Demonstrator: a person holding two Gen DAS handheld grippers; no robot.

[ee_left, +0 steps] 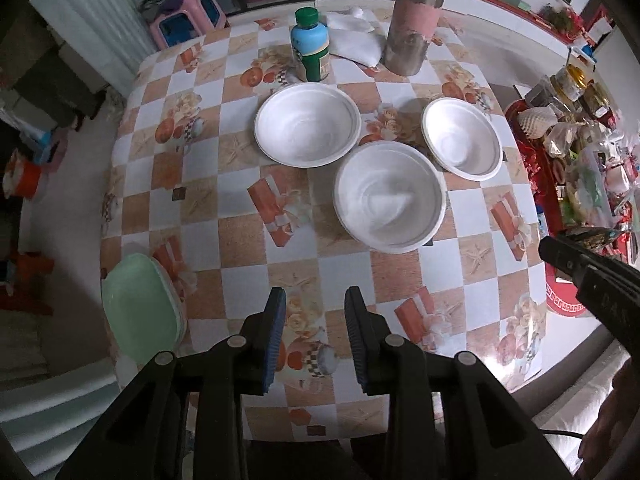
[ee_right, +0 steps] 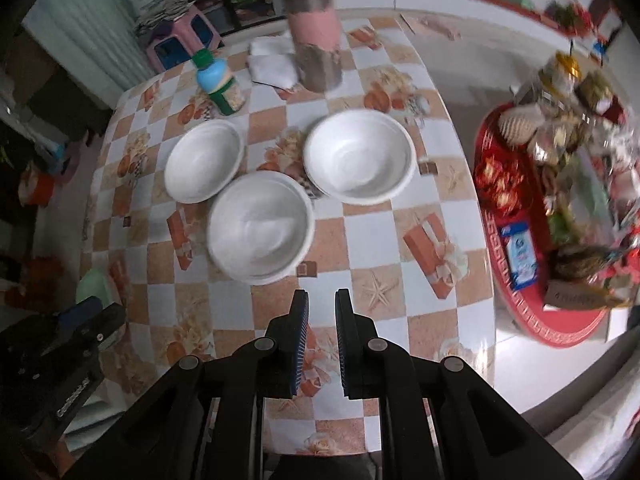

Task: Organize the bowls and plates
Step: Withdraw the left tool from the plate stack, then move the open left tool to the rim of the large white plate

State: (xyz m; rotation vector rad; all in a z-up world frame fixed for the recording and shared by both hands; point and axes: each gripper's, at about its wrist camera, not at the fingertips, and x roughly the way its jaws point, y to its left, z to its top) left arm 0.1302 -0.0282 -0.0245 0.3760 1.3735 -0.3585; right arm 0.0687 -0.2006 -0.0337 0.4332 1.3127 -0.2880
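Note:
Three white foam bowls stand upright on the checked tablecloth (ee_left: 248,252): one at the left (ee_left: 307,124), one nearer (ee_left: 390,196), one at the right (ee_left: 462,138). In the right wrist view they are the left bowl (ee_right: 204,160), the near bowl (ee_right: 260,226) and the right bowl (ee_right: 360,156). A pale green plate (ee_left: 140,308) lies at the table's left edge. My left gripper (ee_left: 315,296) hovers above the table short of the bowls, open and empty. My right gripper (ee_right: 322,296) hangs just short of the near bowl, its pads almost together with nothing between them.
A pink and steel flask (ee_left: 416,20), a green-capped bottle (ee_left: 312,46) and a white cloth bag (ee_left: 356,40) stand behind the bowls. A red tray (ee_right: 516,312) heaped with snacks lies beyond the table's right edge. A pink stool (ee_left: 188,20) stands behind the table.

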